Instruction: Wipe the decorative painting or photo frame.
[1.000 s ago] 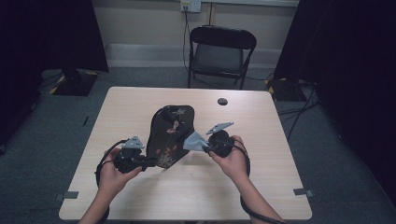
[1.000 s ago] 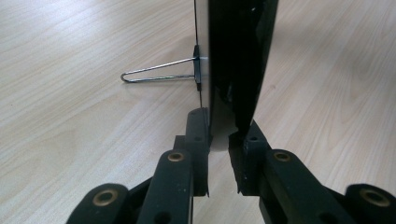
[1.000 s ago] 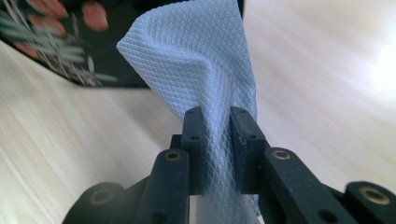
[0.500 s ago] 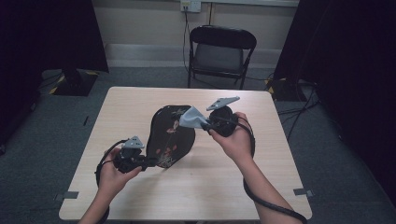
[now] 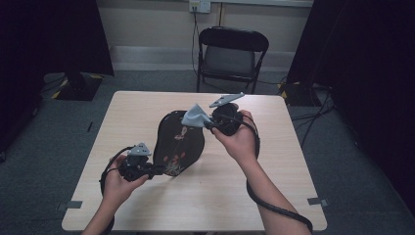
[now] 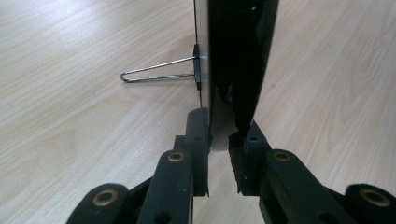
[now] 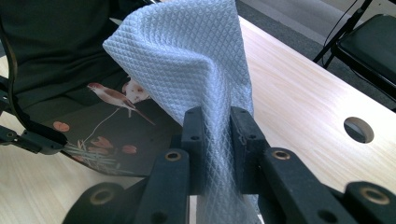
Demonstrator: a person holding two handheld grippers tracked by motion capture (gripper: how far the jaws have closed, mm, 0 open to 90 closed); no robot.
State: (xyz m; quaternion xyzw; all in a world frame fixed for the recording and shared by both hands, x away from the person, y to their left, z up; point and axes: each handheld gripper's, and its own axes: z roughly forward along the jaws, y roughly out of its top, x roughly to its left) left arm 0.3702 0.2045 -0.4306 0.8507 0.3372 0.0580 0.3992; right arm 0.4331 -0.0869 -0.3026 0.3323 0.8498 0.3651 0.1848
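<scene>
A black lacquered plaque (image 5: 177,142), painted with a bird and flowers, stands tilted on its edge on the table. My left gripper (image 5: 159,169) is shut on its lower rim. In the left gripper view the plaque (image 6: 238,56) runs edge-on between the left gripper (image 6: 218,140) jaws, and a wire loop (image 6: 159,72) juts from its back. My right gripper (image 5: 208,123) is raised at the plaque's upper right, shut on a pale blue waffle-weave cloth (image 5: 195,116). In the right gripper view the cloth (image 7: 187,60) bunches upward from the right gripper (image 7: 217,123), over the painted face (image 7: 107,135).
The light wooden table (image 5: 274,161) has a round cable hole (image 7: 358,129) near its far side. A black folding chair (image 5: 230,54) stands beyond the table. Dark curtains hang at both sides. Cables trail from both grippers.
My right gripper has lifted the cloth from the plaque's lower middle up to its upper right part. The left gripper and the plaque's lower rim have stayed put.
</scene>
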